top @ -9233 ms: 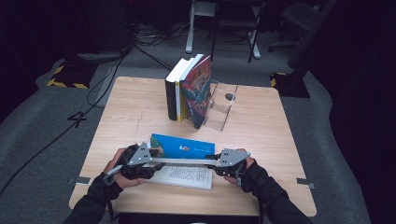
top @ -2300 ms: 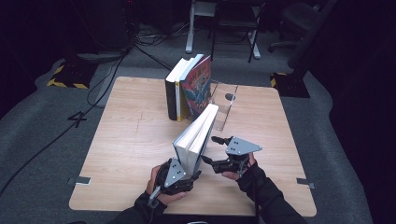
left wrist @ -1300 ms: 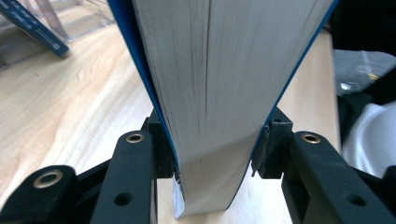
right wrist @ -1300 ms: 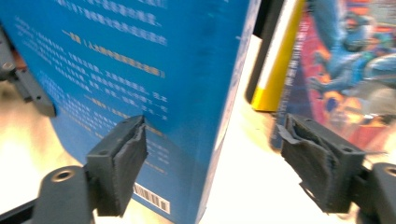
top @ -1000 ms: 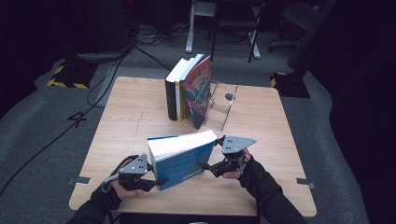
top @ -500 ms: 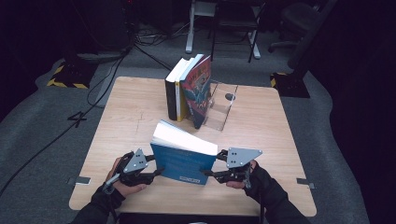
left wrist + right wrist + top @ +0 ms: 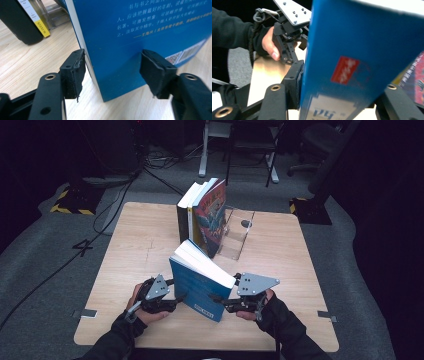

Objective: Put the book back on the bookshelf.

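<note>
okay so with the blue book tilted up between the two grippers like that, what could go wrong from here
1. The blue book stands tilted on one lower corner. If the left gripper, whose jaws sit wide at its edge, slips off, it could flop flat.
2. The right gripper pinches near one corner, so the book might pivot or slide out.
3. Swinging it further back could bump the standing books leaning by the clear bookend and topple them.

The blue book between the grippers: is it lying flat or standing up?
Standing up, tilted. The blue book rests on its lower edge on the table, page block on top, leaning away from the person.
</note>
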The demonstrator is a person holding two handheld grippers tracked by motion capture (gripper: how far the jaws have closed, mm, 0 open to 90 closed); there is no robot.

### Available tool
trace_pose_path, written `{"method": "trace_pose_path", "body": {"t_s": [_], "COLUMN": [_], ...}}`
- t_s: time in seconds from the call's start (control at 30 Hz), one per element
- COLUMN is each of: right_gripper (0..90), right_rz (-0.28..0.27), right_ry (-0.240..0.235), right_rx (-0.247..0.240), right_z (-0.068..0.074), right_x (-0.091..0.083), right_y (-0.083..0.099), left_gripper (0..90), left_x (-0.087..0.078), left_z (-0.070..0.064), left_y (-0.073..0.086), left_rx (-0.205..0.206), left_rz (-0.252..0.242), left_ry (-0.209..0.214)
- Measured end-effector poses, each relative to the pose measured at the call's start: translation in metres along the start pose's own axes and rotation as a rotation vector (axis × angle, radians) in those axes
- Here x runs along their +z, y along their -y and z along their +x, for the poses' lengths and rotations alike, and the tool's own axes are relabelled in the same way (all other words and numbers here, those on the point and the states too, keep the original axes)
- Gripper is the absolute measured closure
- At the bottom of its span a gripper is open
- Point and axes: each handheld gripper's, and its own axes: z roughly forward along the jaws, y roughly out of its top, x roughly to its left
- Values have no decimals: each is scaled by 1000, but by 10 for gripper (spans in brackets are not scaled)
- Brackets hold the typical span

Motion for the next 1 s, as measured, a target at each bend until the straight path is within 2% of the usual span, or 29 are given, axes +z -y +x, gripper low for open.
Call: {"method": "trace_pose_path", "body": {"t_s": [0.2, 0.4, 0.53, 0.57, 0.6, 0.67, 0.73, 0.8, 0.9, 0.93, 0.97, 1.0], "right_gripper": [478, 478, 473, 473, 469, 463, 462, 465, 507, 521, 521, 535], "right_rz": [23, 17, 74, 74, 89, 92, 94, 101, 108, 106, 106, 104], "right_ry": [41, 89, 101, 101, 93, 81, 68, 71, 91, 92, 92, 94], "right_rx": [25, 72, 105, 105, 136, 162, 176, 176, 178, 183, 183, 184], "right_z": [-3, -13, -21, -21, -26, -29, -32, -32, -29, -29, -29, -29], "right_x": [-6, -18, -21, -21, -21, -20, -19, -17, -16, -16, -16, -16], "right_y": [-4, -10, -17, -17, -20, -22, -24, -26, -28, -28, -28, -28], "left_gripper": [353, 342, 326, 326, 323, 318, 314, 323, 318, 315, 309, 309], "left_x": [12, 26, 30, 30, 30, 31, 30, 26, 18, 8, 8, 2], "left_z": [-1, -4, -2, -2, -3, -4, -4, -3, -2, 0, 0, 3], "left_y": [-6, -13, -14, -14, -14, -14, -14, -12, -9, -3, -3, 1], "left_rx": [7, 0, -16, -16, -20, -22, -27, -28, -17, -34, -34, -51], "left_rz": [-20, -46, -56, -56, -53, -48, -42, -18, 5, 35, 35, 52], "left_ry": [-10, -10, 2, 2, 2, 3, 6, 18, 13, 0, 0, 3]}}
